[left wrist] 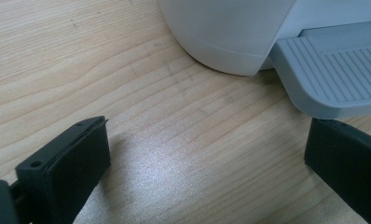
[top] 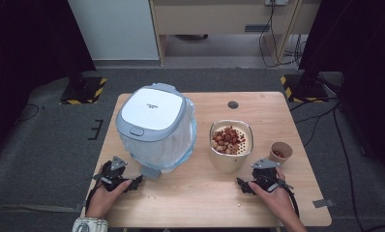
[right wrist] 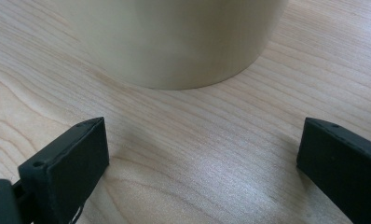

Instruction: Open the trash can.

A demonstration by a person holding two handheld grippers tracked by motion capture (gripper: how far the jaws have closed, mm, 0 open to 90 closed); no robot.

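Left gripper (top: 132, 183) rests on the table (top: 200, 203) at about seven o'clock, jaws spread wide with nothing between them, aimed at the grey pedal (left wrist: 333, 74) of the white lidded bin (top: 154, 126) just beyond. I see the bin's lid down, so opening it looks not yet begun. At centre the cream bowl (top: 230, 145) holds reddish and pale bits on a strainer. Right gripper (top: 243, 185), at five o'clock, is likewise wide and empty, near that bowl's base (right wrist: 174, 42). A small cup (top: 280, 152) stands at three o'clock. I judge nothing is started.
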